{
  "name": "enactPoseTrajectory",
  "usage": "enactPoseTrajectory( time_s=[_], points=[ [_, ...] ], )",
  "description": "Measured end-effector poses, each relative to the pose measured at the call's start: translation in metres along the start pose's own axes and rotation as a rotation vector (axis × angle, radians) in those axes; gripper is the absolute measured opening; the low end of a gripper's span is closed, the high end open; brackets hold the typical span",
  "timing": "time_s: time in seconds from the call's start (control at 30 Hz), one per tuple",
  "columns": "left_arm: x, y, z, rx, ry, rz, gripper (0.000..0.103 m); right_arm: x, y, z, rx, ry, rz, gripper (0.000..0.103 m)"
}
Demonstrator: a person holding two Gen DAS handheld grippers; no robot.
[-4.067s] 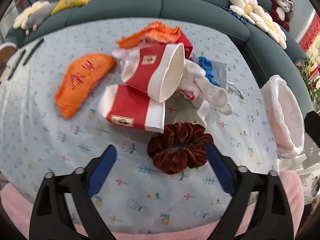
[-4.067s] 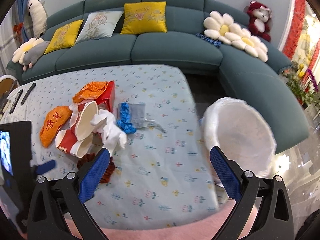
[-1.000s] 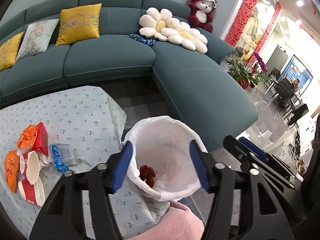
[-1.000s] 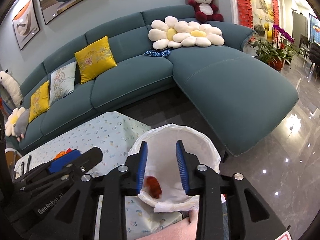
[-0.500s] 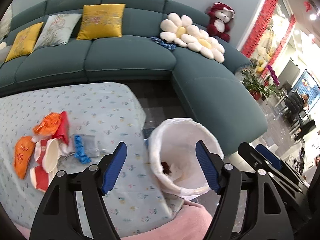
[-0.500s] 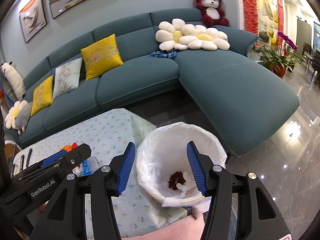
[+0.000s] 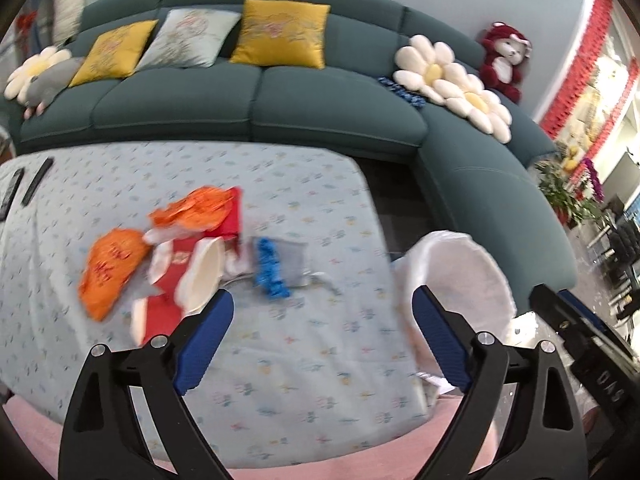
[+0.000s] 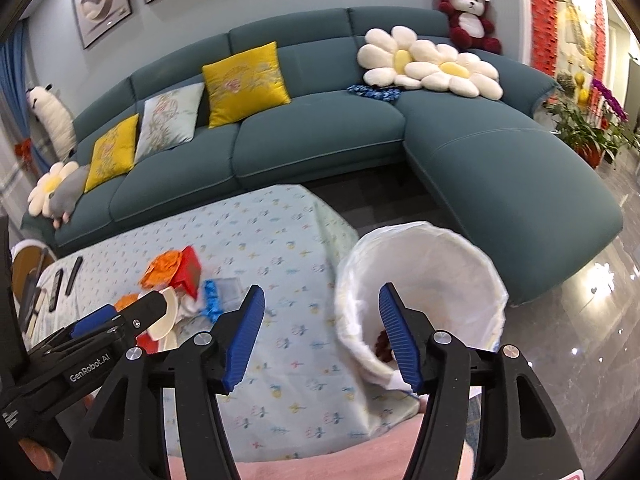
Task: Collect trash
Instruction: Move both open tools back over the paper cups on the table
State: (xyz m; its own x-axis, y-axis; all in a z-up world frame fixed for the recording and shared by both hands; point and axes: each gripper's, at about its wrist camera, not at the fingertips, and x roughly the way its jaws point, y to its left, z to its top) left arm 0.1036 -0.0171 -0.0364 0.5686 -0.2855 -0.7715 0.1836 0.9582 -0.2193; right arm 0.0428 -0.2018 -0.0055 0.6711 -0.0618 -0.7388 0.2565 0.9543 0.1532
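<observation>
A: How do the claws stand?

B: The left claw (image 7: 320,328) is spread wide with nothing between its blue pads, hanging above the worktop covered in a pale blue flowered cloth (image 7: 280,360). The right claw (image 8: 320,336) is also released and empty; it sits over the near corner of the cloth, one blue pad above the fabric and the other in front of the bin.

A: And the bin?

B: A round bin lined with a white plastic bag (image 8: 424,280) stands just off the worktop's right edge. In the right wrist view a dark red velvet scrunchie (image 8: 382,346) lies at the bottom, partly hidden behind the claw's finger, with something white beside it that I cannot make out.

A: Where is the remaining trash?

B: In a heap on the left part of the worktop: two red-and-white paper cups on their sides (image 7: 188,276), a crumpled orange wrapper (image 7: 196,208) against a red box (image 7: 232,216), a flat orange pouch with red characters (image 7: 108,268), and a blue ruffled scrap (image 7: 272,268) on a grey pouch (image 7: 296,260). The left view is blurred.

A: Around it?

B: Two dark remotes (image 7: 24,188) at the far left edge, and a teal corner sofa (image 8: 320,136) with yellow cushions behind.
</observation>
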Motion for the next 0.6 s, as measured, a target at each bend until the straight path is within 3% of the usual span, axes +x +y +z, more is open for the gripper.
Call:
enactPoseTrajectory(
  time_s=[0.3,0.6],
  points=[
    [0.016,0.074,-0.03,-0.036,0.057,0.118,0.088,0.02,0.043,-0.023,-0.056,0.058,0.044,0.058],
    [0.044,0.118,-0.058,-0.017,0.126,0.191,0.088,0.045,0.078,-0.045,-0.088,0.132,0.082,0.058]
  ],
)
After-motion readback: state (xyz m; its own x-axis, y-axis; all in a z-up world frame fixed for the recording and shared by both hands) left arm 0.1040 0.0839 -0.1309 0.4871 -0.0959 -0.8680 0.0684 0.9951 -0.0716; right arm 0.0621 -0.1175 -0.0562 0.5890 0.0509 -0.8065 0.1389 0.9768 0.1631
